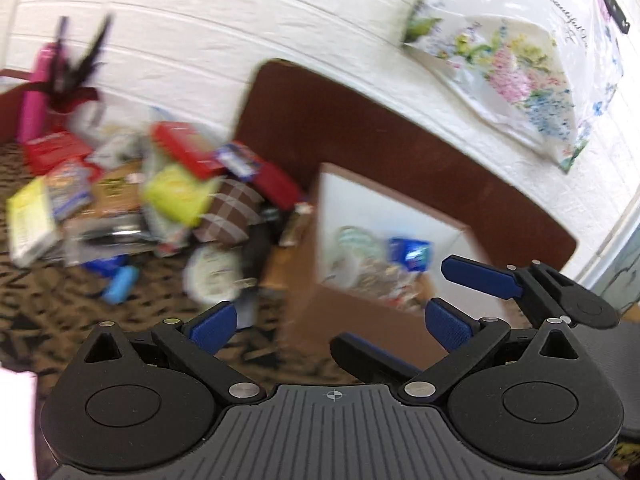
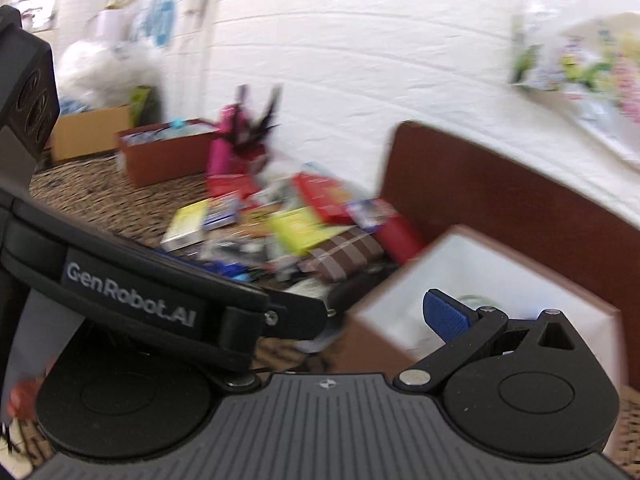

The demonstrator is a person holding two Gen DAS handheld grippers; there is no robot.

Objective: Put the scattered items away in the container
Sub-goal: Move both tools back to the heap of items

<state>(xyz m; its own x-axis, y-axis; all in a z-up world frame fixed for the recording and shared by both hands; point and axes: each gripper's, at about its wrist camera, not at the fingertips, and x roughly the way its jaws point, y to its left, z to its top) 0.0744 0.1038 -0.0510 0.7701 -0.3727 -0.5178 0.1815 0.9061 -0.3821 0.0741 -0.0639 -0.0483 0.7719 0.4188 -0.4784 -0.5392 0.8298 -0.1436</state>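
Note:
A brown box with white inner walls (image 1: 400, 208) stands on the patterned carpet and holds several small items, among them a blue packet (image 1: 412, 254). A blurred pile of scattered items (image 1: 160, 192) lies left of it: red boxes, yellow packets, a brown checked pouch (image 1: 228, 216), a white round lid, a light blue object. My left gripper (image 1: 332, 320) is open and empty, low in front of the box. My right gripper (image 1: 436, 280) shows at the right in the left wrist view, open and empty, at the box's front edge. In the right wrist view the box (image 2: 480, 264) is ahead; the left gripper's body (image 2: 160, 292) hides my left finger.
A dark brown board (image 1: 400, 128) leans on the white brick wall behind the box. A floral bag (image 1: 520, 68) hangs at upper right. A pink bottle (image 1: 34, 92) stands at far left. Two cardboard boxes (image 2: 160, 152) sit farther back on the carpet.

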